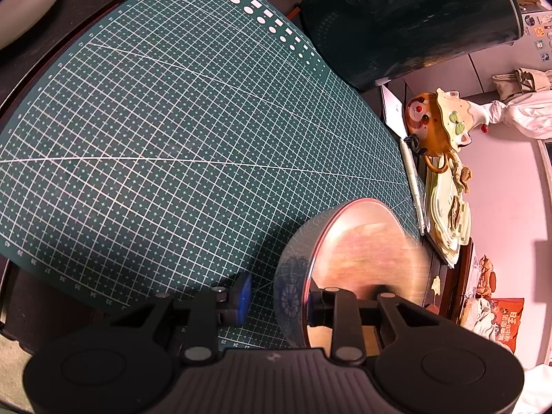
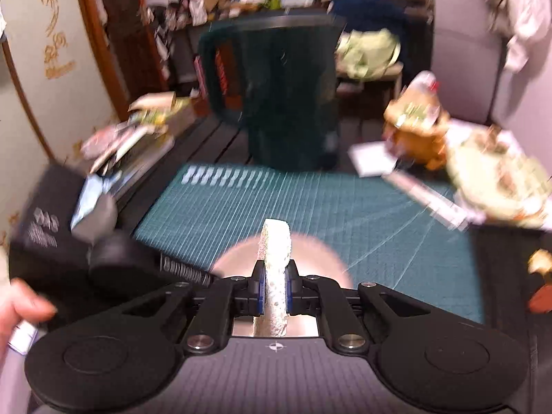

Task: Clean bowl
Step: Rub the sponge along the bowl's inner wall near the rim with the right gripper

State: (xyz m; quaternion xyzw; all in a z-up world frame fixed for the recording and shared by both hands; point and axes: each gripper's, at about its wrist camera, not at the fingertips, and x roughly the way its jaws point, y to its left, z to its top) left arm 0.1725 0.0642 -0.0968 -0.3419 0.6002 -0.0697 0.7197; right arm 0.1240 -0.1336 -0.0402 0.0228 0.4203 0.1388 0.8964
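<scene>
— Sponge, pale and rough, a thin rectangular slab [image 2: 276,276], is seen clamped edge-up between the blue pads of the right gripper [image 2: 275,291]. Which step is judged to be in hand?

— Wiping is judged to be under way. The round bowl with a pinkish, glossy inside and a blue-and-white patterned outside [image 1: 362,258] is held tilted above the dark green gridded cutting mat [image 1: 172,138], its rim pinched by the left gripper [image 1: 276,305], one blue pad outside the wall and one inside. A blurred patch inside the bowl is taken for the sponge in motion, though that cannot be confirmed.

— What is called for next?

— A steady pinch on the rim is needed while the sponge is swept round the inner wall; too much pressure could lever the bowl out of the narrow grip.

— Can any writing be read?

— Numbers are printed along the mat's edge. Farther off, an orange snack packet with white Chinese characters [image 1: 507,324] is visible. Beyond the mat, a tall dark green jug [image 2: 276,93] carries a red label, too blurred to read. Gold script on the cream panel [image 2: 55,31] cannot be made out either.
</scene>
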